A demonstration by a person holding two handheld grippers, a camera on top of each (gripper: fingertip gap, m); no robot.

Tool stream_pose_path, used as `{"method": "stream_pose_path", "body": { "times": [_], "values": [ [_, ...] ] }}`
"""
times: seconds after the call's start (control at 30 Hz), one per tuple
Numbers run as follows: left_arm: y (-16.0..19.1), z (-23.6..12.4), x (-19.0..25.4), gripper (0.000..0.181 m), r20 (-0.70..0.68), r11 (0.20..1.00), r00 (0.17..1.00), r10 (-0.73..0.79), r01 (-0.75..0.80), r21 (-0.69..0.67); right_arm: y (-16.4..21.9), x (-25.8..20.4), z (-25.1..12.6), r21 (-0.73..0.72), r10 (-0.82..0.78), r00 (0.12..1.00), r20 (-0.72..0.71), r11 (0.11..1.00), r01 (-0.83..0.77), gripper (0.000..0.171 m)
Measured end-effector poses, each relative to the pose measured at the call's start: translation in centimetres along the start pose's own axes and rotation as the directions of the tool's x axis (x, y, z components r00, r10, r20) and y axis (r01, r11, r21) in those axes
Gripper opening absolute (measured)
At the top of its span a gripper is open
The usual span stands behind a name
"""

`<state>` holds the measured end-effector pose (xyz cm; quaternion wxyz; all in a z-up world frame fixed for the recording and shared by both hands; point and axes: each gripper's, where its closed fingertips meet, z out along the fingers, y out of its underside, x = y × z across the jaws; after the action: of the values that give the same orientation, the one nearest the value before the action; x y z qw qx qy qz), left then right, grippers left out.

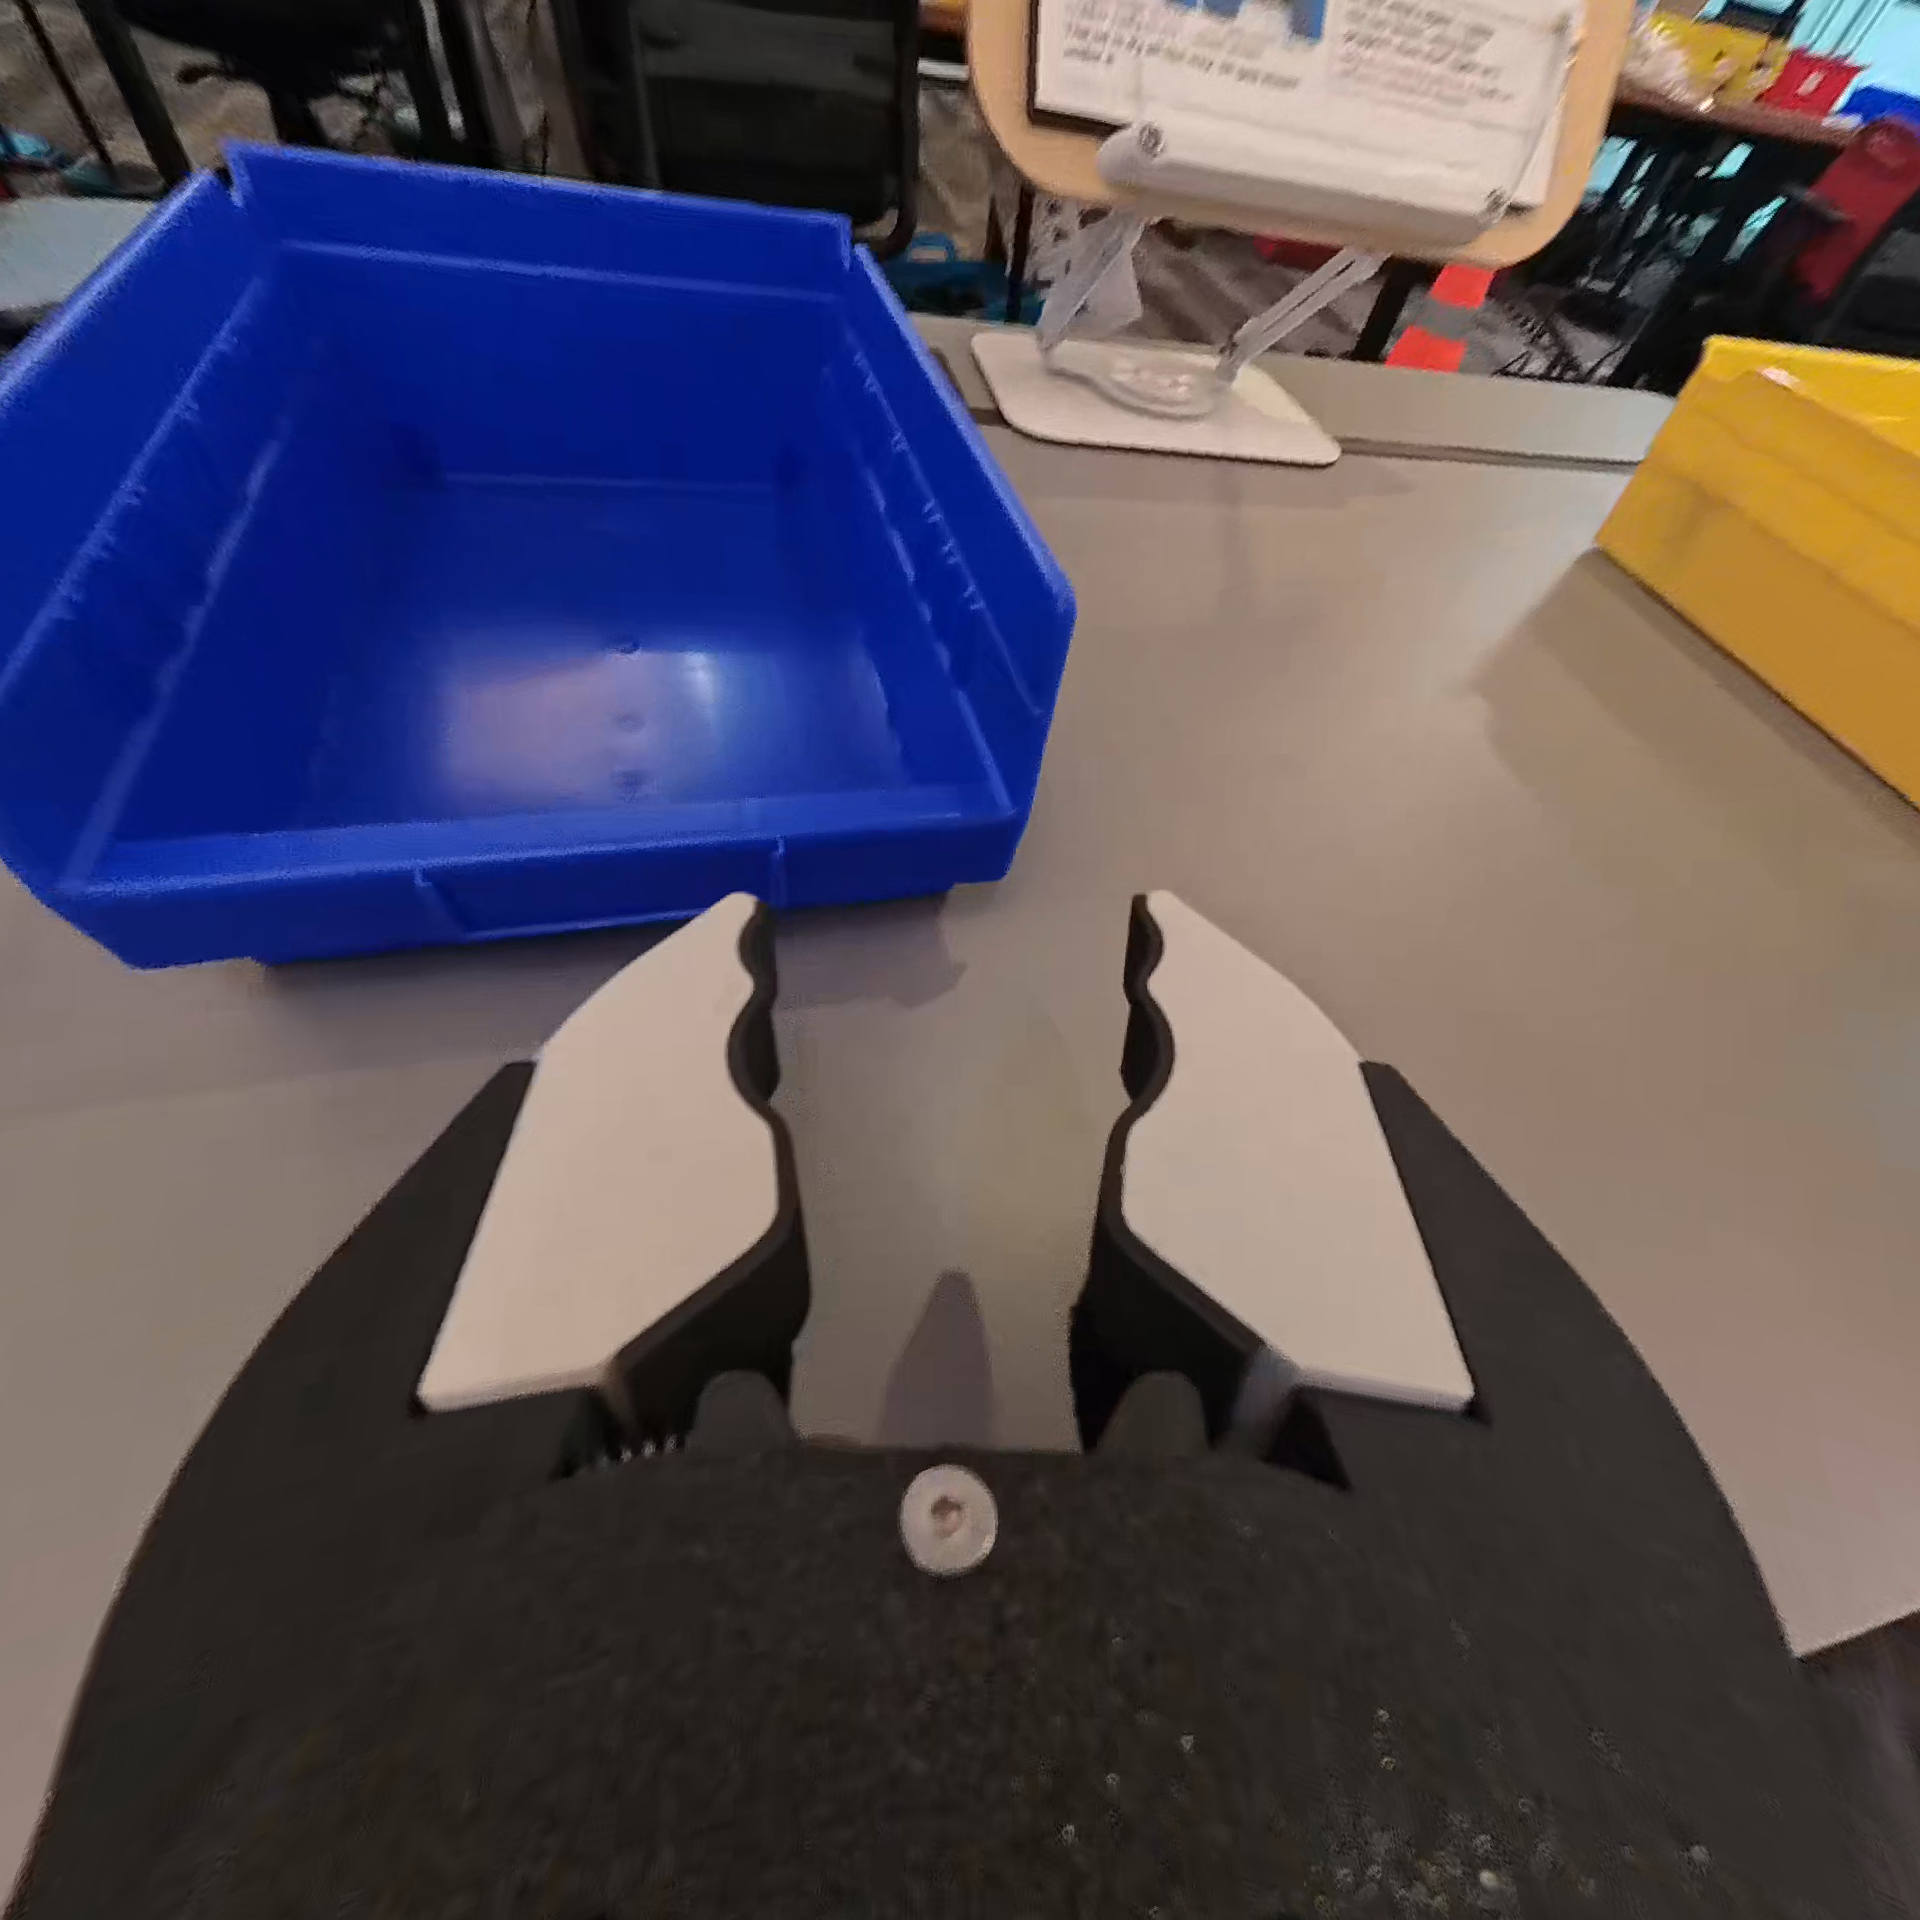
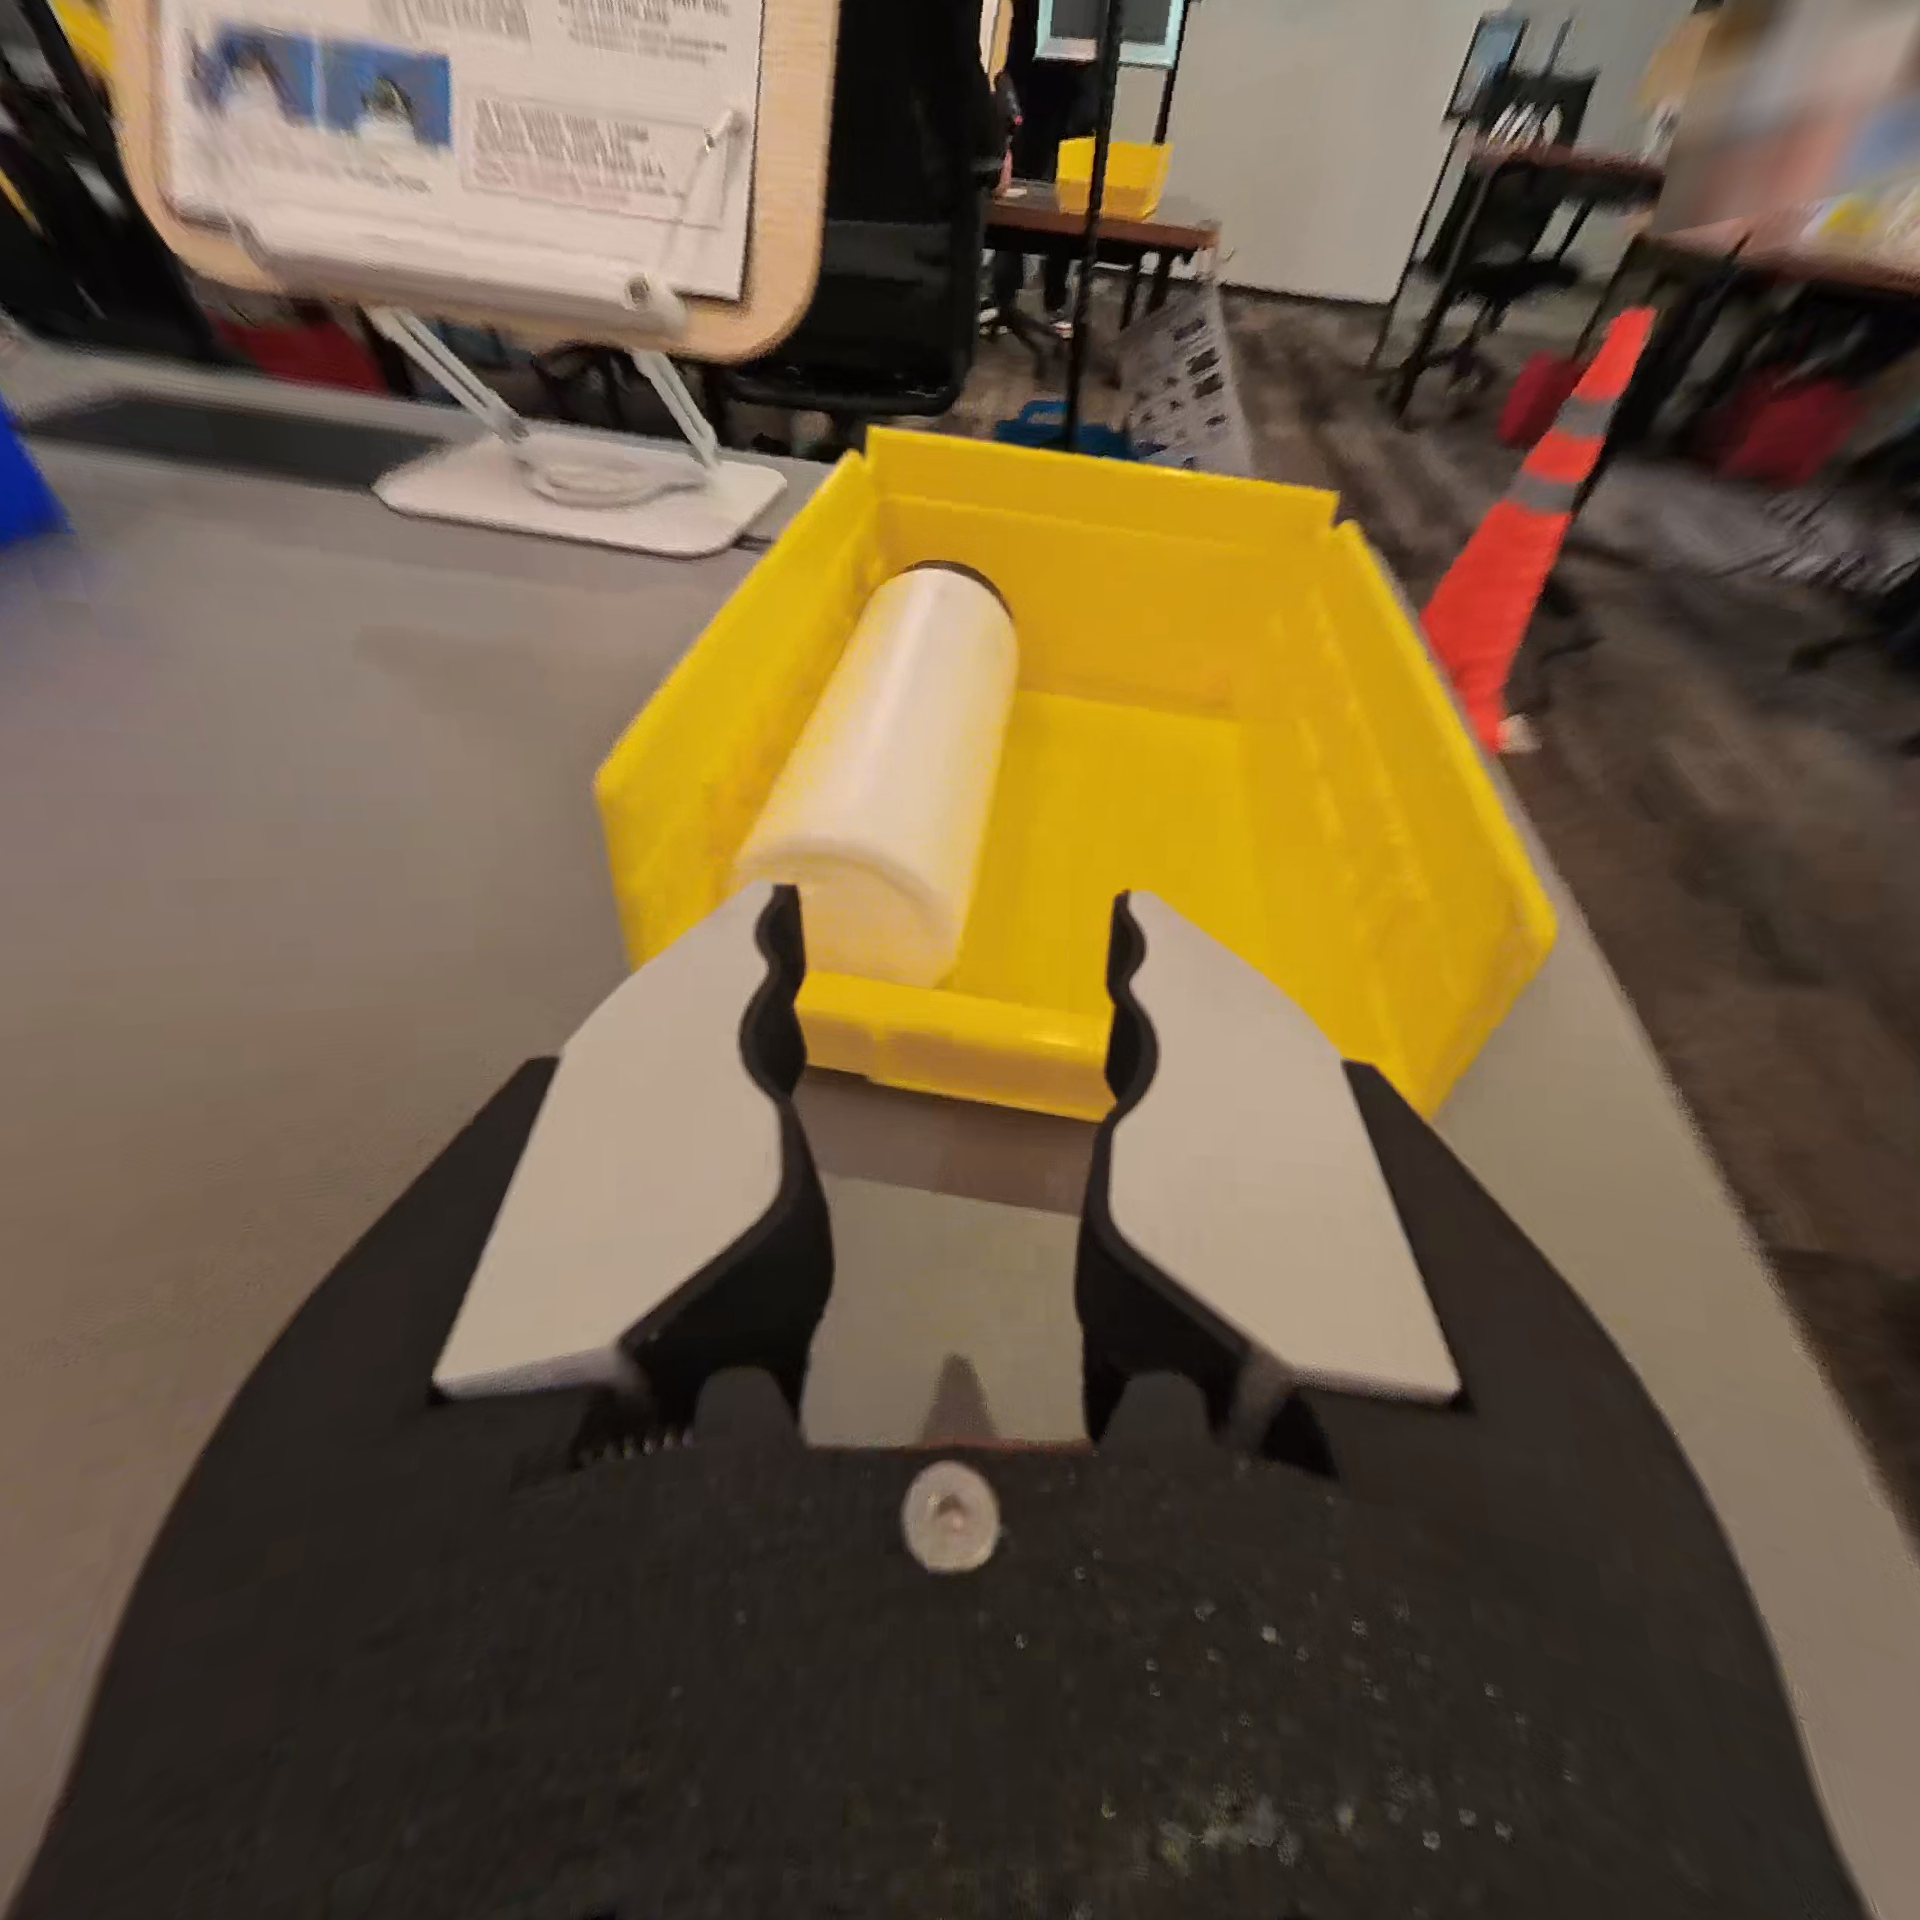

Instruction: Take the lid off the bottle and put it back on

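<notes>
A cream-white bottle [image 2: 894, 774] lies on its side along the left wall of a yellow bin [image 2: 1382, 831], its dark lid [image 2: 961, 574] at the far end. My right gripper [image 2: 951, 920] is open and empty, just in front of the bin's near wall, with the bottle's base right behind the left fingertip. My left gripper [image 1: 948, 920] is open and empty above the grey table [image 1: 1351, 831], just in front of an empty blue bin [image 1: 499, 582]. No bottle shows in the left wrist view.
A clipboard on a white stand [image 1: 1153, 405] is at the table's far edge; it also shows in the right wrist view [image 2: 582, 488]. The yellow bin's corner [image 1: 1787, 540] is at the right. An orange cone [image 2: 1527, 540] stands on the floor beyond the table's right edge.
</notes>
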<state>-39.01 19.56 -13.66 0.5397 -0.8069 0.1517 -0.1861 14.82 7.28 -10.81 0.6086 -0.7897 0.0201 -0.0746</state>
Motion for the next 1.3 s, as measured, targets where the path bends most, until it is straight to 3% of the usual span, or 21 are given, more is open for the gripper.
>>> {"method": "stream_pose_path", "body": {
  "times": [0.13,0.3,0.67,0.8,0.87,0.93,1.0,1.1,1.23,1.3],
  "values": [
    [0.4,0.0,0.4,0.065,0.015,0.999,0.999,0.033,-0.033,-0.029,1.5,-0.6,0.1,-0.059,-0.104,0.994,-0.025,0.993,0.102,0.054],
    [0.3,-0.6,0.7,0.065,0.015,0.999,0.999,0.033,-0.033,-0.026,1.5,-1.9,0.1,-0.034,-0.013,0.998,0.059,0.999,0.015,0.056],
    [0.0,-0.9,1.5,0.064,0.0,0.999,0.999,0.052,-0.052,-0.004,2.1,-1.5,0.4,-0.069,0.108,0.99,0.089,0.992,-0.102,0.061],
    [0.3,-0.8,1.9,0.064,-0.022,0.999,0.999,0.035,-0.036,-0.021,1.9,-2.0,0.8,-0.054,0.133,0.987,0.095,0.99,-0.128,0.07],
    [0.3,-0.7,2.1,0.064,-0.028,0.999,0.999,0.041,-0.042,-0.022,1.5,-3.6,1.5,-0.054,0.265,0.957,0.113,0.964,-0.261,0.085],
    [0.4,-0.5,2.5,0.065,-0.038,0.998,0.998,0.047,-0.048,-0.033,0.5,-7.6,2.4,-0.088,0.34,0.914,0.222,0.94,-0.329,0.091],
    [0.5,-0.4,2.8,0.065,-0.044,0.997,0.997,0.065,-0.066,-0.035,0.3,-10.7,3.6,-0.104,0.287,0.922,0.259,0.958,-0.269,0.093],
    [0.6,-0.2,3.3,0.065,-0.052,0.995,0.995,0.091,-0.093,-0.039,0.4,-11.8,6.3,-0.109,0.17,0.964,0.202,0.983,-0.151,0.096],
    [0.9,0.2,4.4,0.066,-0.074,0.99,0.989,0.126,-0.13,-0.052,0.1,-12.7,8.5,-0.136,0.195,0.966,0.17,0.976,-0.173,0.101],
    [1.0,0.5,5.2,0.07,-0.079,0.985,0.985,0.156,-0.16,-0.057,-0.3,-15.2,8.5,-0.143,0.18,0.938,0.297,0.979,-0.143,0.104]
  ]
}}
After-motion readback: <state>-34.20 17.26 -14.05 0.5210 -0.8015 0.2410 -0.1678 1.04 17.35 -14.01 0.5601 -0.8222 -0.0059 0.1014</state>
